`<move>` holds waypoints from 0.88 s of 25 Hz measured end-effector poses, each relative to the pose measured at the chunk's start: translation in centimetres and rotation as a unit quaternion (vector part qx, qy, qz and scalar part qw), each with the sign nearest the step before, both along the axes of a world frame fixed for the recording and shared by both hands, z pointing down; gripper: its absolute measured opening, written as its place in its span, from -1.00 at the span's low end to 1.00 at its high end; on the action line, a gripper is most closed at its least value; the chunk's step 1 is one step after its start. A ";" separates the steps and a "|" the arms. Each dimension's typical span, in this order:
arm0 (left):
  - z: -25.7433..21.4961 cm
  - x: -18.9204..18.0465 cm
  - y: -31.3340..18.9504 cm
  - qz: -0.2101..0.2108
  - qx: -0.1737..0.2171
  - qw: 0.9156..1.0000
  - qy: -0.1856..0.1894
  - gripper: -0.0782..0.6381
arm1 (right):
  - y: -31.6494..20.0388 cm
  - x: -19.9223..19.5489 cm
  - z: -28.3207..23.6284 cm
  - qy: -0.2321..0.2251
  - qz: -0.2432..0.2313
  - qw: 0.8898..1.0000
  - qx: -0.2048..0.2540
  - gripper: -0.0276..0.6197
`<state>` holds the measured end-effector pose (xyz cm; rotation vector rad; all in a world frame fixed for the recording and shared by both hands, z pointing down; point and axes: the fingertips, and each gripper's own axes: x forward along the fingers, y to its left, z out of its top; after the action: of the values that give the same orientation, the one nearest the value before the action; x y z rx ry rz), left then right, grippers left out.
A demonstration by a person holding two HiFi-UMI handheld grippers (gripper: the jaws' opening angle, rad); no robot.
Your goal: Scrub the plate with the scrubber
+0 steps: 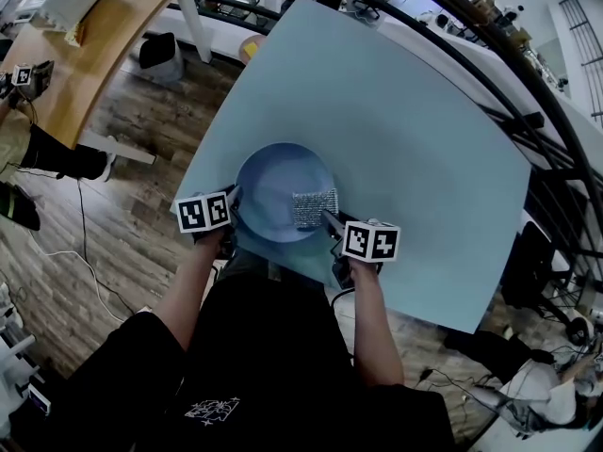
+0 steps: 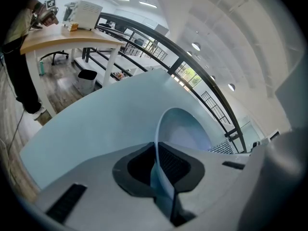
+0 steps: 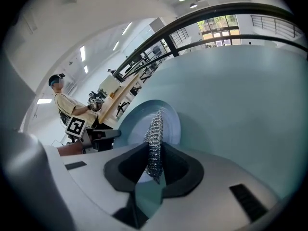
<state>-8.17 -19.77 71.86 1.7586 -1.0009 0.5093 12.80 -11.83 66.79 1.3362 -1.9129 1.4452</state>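
Observation:
A pale blue round plate (image 1: 278,185) lies on the light blue table (image 1: 415,149) near its front edge. My left gripper (image 1: 229,202) is shut on the plate's left rim; in the left gripper view the plate rim (image 2: 159,148) runs edge-on between the jaws. My right gripper (image 1: 327,218) is shut on a silver metal-mesh scrubber (image 1: 315,208) that rests on the plate's right side. In the right gripper view the scrubber (image 3: 155,138) stands edge-on between the jaws over the plate (image 3: 139,121).
A wooden desk (image 1: 89,50) stands at the far left with a white box on it. A black bin (image 1: 160,53) sits on the wood floor beside it. A curved black railing (image 1: 499,45) runs behind the table. Another person (image 3: 65,107) stands at the desk.

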 end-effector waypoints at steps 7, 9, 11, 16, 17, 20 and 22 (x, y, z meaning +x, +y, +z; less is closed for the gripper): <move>0.0 0.0 0.0 0.001 -0.002 1.000 0.003 -0.69 | 0.4 -2.3 0.6 -0.028 0.010 1.000 0.003 -0.67; 0.0 -0.1 0.1 0.001 -0.003 1.000 0.004 -0.69 | 0.3 -3.0 0.6 -0.030 0.011 0.999 0.005 -0.67; 0.0 -0.2 0.2 0.002 -0.004 1.000 0.005 -0.69 | 0.3 -3.7 0.7 -0.030 0.010 0.999 0.006 -0.67; 0.1 -0.3 0.2 0.002 -0.004 1.000 0.010 -0.69 | -0.1 -5.9 0.7 -0.042 0.010 0.999 0.010 -0.67; 0.1 -0.3 0.2 0.001 -0.004 1.000 0.011 -0.69 | -0.3 -6.3 0.8 -0.043 0.013 0.999 0.011 -0.67; 0.0 -0.3 0.2 0.002 -0.005 1.000 0.013 -0.69 | -0.9 -7.3 0.9 -0.045 0.016 0.999 0.014 -0.67; 0.0 -0.2 0.2 0.004 -0.004 1.000 0.012 -0.69 | -1.5 -7.8 0.9 -0.043 0.014 0.999 0.017 -0.67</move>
<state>-8.33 -19.57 71.84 1.7576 -0.9745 0.4966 4.97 -13.28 67.68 1.3418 -1.9890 1.5119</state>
